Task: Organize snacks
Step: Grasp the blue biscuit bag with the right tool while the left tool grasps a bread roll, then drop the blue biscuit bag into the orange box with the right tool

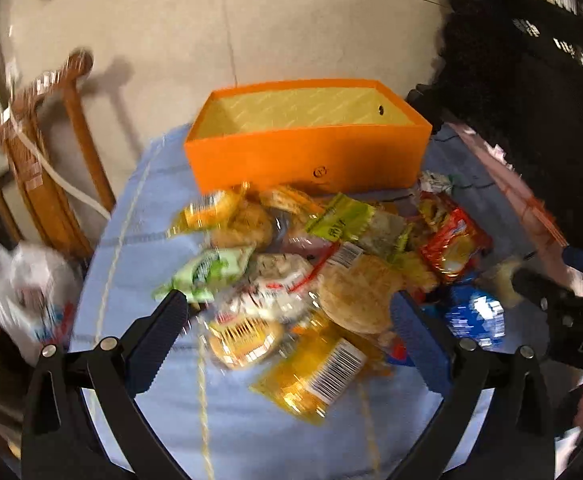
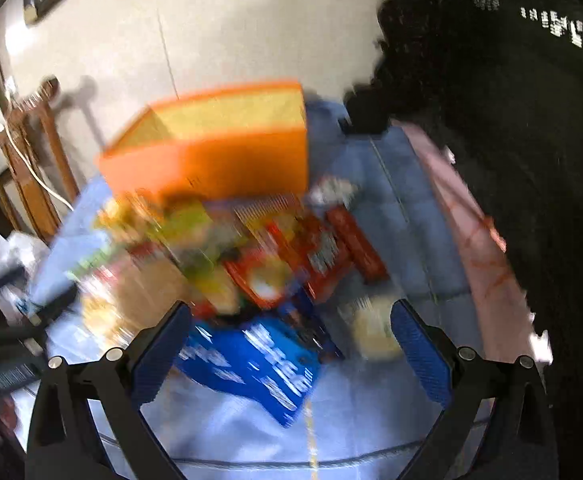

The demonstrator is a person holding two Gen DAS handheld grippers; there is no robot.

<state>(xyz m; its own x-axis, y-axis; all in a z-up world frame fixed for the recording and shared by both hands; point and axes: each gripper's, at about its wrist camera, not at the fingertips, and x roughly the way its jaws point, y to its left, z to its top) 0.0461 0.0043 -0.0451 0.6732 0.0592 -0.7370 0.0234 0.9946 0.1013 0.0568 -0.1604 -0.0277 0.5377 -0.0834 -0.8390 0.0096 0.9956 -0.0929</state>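
A pile of wrapped snacks point(image 1: 311, 264) lies on a table with a light blue cloth point(image 1: 139, 240). Behind it stands an orange box point(image 1: 303, 152) with a yellow inside and nothing visible in it. My left gripper point(image 1: 289, 308) hangs open above the near side of the pile, over a yellow packet point(image 1: 315, 376) and round biscuits point(image 1: 355, 296). In the blurred right wrist view my right gripper point(image 2: 291, 320) is open above a blue packet point(image 2: 259, 360). Red packets point(image 2: 323, 252) lie beyond it, and the orange box point(image 2: 211, 160) stands behind them. The right gripper's body point(image 1: 571, 320) shows at the left wrist view's right edge.
A wooden chair point(image 1: 47, 160) stands left of the table, with a white plastic bag point(image 1: 27, 292) below it. A person in dark clothing point(image 1: 531, 120) is at the right. Pink paper point(image 2: 471, 216) lies along the table's right edge. Beige floor lies beyond the box.
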